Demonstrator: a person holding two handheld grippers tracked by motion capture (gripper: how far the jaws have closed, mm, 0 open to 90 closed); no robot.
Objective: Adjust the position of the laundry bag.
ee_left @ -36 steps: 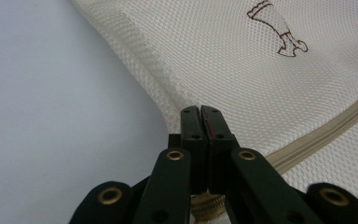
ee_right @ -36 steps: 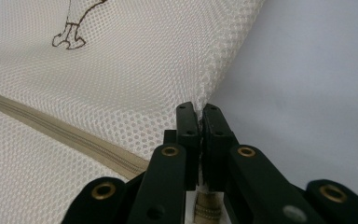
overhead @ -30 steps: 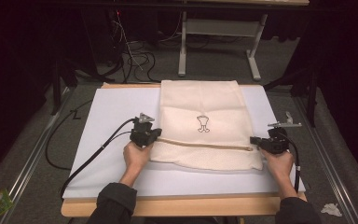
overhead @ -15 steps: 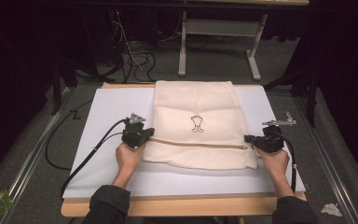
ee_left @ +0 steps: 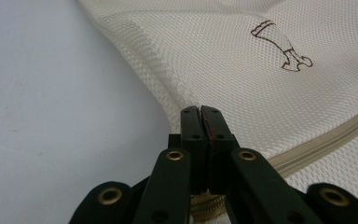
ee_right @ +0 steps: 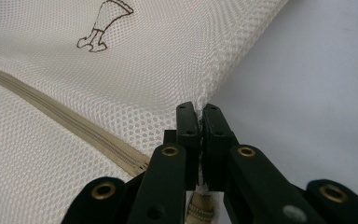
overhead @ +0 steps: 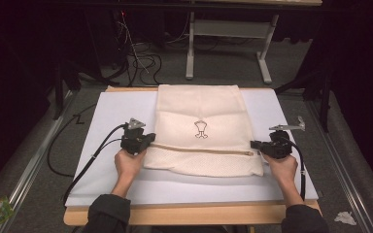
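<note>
A cream mesh laundry bag (overhead: 201, 131) lies flat on the white sheet (overhead: 111, 116) that covers the wooden table (overhead: 175, 216), its far end reaching the back edge of the sheet and its near end folded toward the person; a beige zipper (overhead: 199, 148) runs across it from side to side, and a small brown dress-form emblem (overhead: 201, 129) sits just beyond the zipper, near the middle of the bag.

The left gripper (overhead: 149, 141) is at the bag's left edge, level with the zipper; in the left gripper view its jaws are pressed together on the mesh edge (ee_left: 179, 93) of the bag, the fabric rising in a small ridge just ahead of the tips, the zipper (ee_left: 326, 140) passing to the right and the emblem (ee_left: 284, 46) farther off.

The right gripper (overhead: 253, 144) is at the bag's right edge, beside the zipper's end; in the right gripper view its jaws are closed on the mesh border (ee_right: 223, 70), with the zipper (ee_right: 60, 121) running away to the left and the emblem (ee_right: 105, 23) beyond it; bare white sheet (ee_right: 317, 79) lies to the right.

Each gripper is held in a hand (overhead: 128, 164), the other hand (overhead: 281, 167) on the right side; black cables (overhead: 90, 160) trail from the grippers over the sheet toward the near edge of the table.
</note>
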